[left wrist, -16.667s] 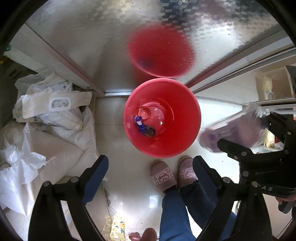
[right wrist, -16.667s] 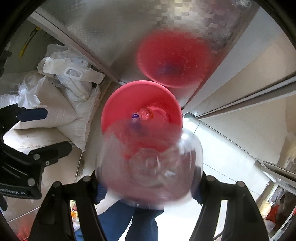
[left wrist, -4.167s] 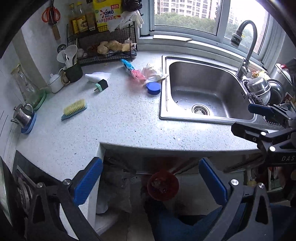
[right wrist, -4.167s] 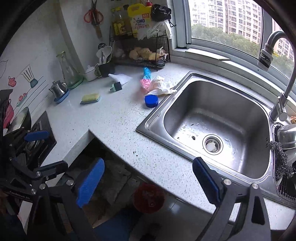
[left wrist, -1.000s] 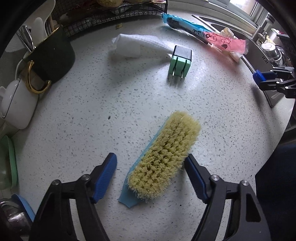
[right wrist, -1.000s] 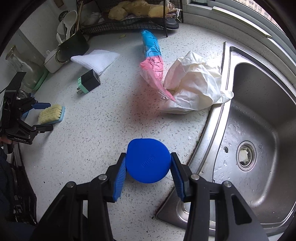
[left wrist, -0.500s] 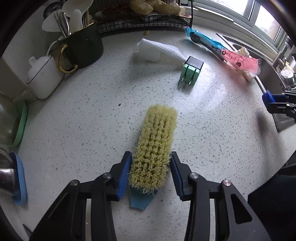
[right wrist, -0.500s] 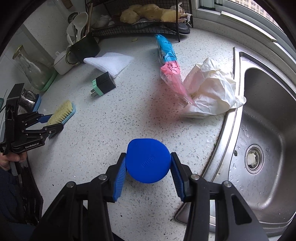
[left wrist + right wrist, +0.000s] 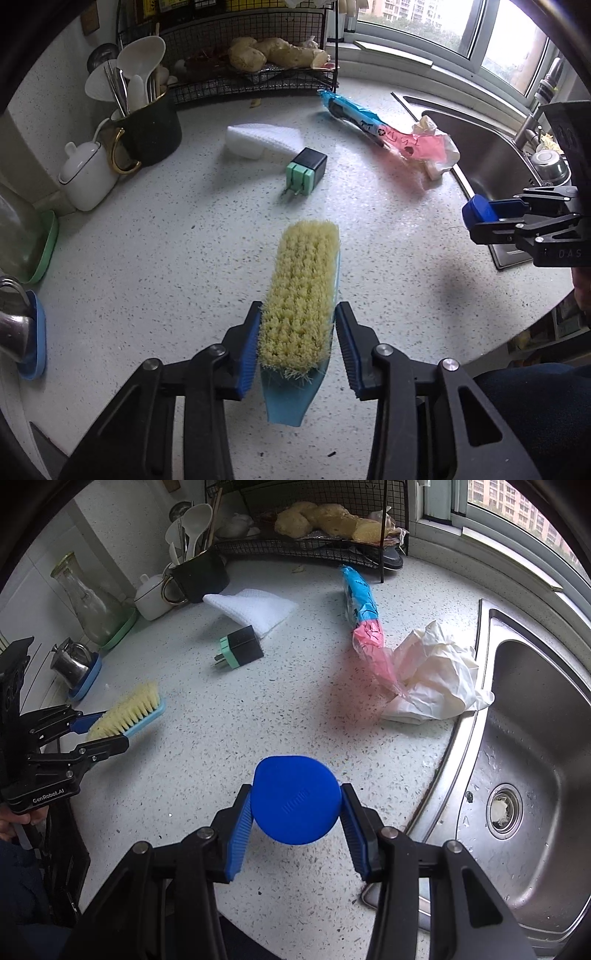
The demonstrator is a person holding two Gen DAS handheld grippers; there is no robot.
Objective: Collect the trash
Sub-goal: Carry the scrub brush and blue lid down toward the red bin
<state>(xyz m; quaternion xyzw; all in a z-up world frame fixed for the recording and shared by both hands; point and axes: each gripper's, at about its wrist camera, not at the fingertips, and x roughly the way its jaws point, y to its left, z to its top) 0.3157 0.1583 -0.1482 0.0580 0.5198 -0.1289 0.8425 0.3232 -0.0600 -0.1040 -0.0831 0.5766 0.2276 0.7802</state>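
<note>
My left gripper point(image 9: 297, 341) is shut on a scrub brush point(image 9: 303, 295) with yellow bristles and a light blue back, held above the speckled counter point(image 9: 177, 251). It also shows in the right wrist view point(image 9: 127, 714). My right gripper point(image 9: 295, 821) is shut on a round blue lid point(image 9: 295, 799), held above the counter near the sink point(image 9: 535, 775). The lid shows at the right of the left wrist view point(image 9: 476, 212). A blue and pink plastic wrapper point(image 9: 364, 627) and crumpled white paper point(image 9: 436, 675) lie on the counter by the sink.
A black and green plug adapter point(image 9: 240, 646), a white cloth point(image 9: 255, 607), a black mug of utensils point(image 9: 195, 572), a white teapot point(image 9: 86, 177), a glass carafe point(image 9: 86, 598) and a wire rack with ginger point(image 9: 325, 528) stand toward the back.
Both grippers have lifted and drawn back from the counter, the left with the brush and the right with the blue lid. The left jaws closed on the brush a second ago.
</note>
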